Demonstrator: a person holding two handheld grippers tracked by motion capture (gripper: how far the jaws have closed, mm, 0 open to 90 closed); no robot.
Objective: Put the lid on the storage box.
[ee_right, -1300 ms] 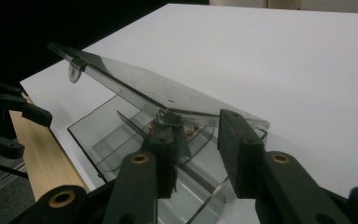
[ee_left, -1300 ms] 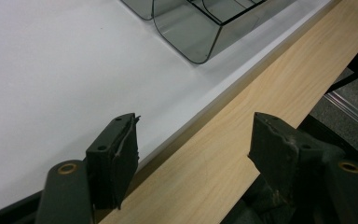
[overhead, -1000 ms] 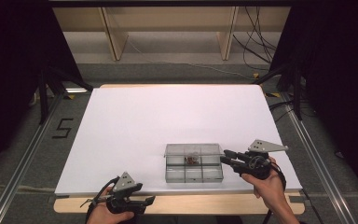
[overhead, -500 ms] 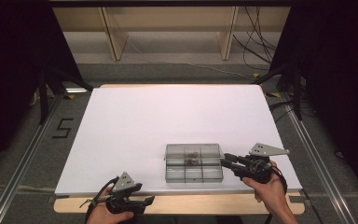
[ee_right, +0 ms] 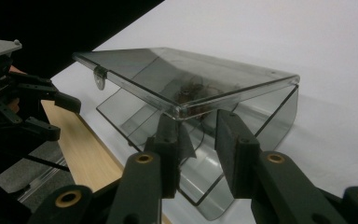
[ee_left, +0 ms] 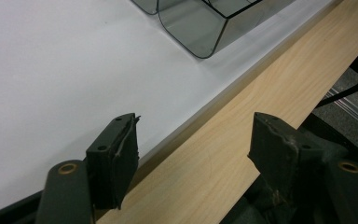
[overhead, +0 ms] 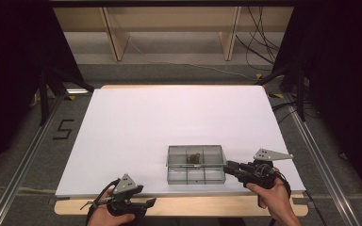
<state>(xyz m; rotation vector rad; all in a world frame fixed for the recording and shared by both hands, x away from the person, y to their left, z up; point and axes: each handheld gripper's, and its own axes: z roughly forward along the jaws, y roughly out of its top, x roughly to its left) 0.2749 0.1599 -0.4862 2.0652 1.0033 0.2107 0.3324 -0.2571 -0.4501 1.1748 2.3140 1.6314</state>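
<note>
Two grippers, one box. Right gripper [overhead: 229, 166] parked at the right end of the box [overhead: 195, 164], jaws part open with the lid [ee_right: 182, 86] edge sitting just above and between them, not clamped yet as far as can be told. Lid [overhead: 195, 153] tilted up, hinged along the far long side, so looks like mid-lift. Box near the front edge of the table [overhead: 136, 122], right of centre, long axis running left to right, some small brownish bits [overhead: 193, 157] in a back compartment; too blurry to say what. Left gripper [overhead: 147, 203] down over the wooden strip [ee_left: 242, 135] at the front, jaws wide open and empty, box corner [ee_left: 200, 28] up ahead and well apart. So clearly the right hand's job: already at the lid's short end, lift needs to swing up and away toward the hinge side. Probably worth the left one coming in to steady the base, since a light box like that might slide.
</note>
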